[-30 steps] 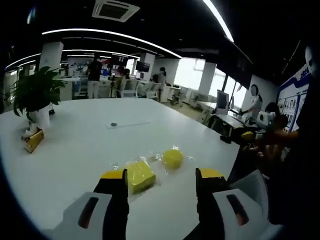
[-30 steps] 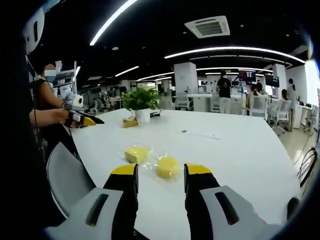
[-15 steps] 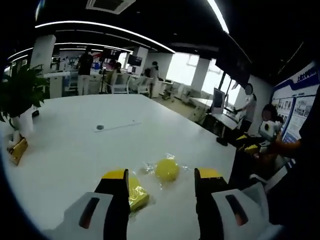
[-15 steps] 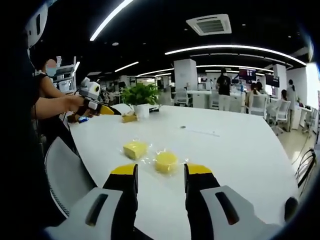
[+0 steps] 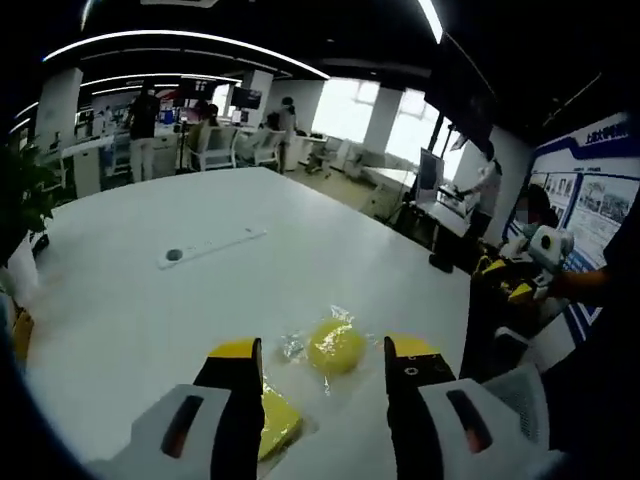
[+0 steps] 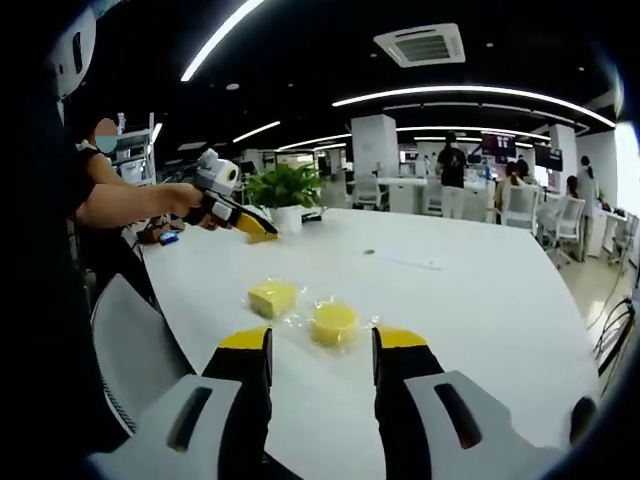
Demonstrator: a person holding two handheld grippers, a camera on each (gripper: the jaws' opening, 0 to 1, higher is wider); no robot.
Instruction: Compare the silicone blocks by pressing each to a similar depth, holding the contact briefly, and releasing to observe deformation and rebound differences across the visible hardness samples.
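Two wrapped silicone samples wait unpressed: your left gripper (image 5: pixel 318 352), jaws apart, frames the round block (image 5: pixel 335 346), so descend squarely; right gripper (image 6: pixel 318 341) hovers open.

So on the table (image 6: pixel 480 300) in the right gripper view, the square block (image 6: pixel 273 297) sits just left of the round block (image 6: pixel 334 323), both a bit above the right gripper (image 6: pixel 318 345) at the frame bottom. The plant (image 6: pixel 283 192) is further up, behind them, with the left gripper (image 6: pixel 258 226) in the upper left, over the table's edge. In the left gripper view, the round one (image 5: pixel 336 346) lies between that gripper's jaws, the square one (image 5: pixel 276 420) lower left.
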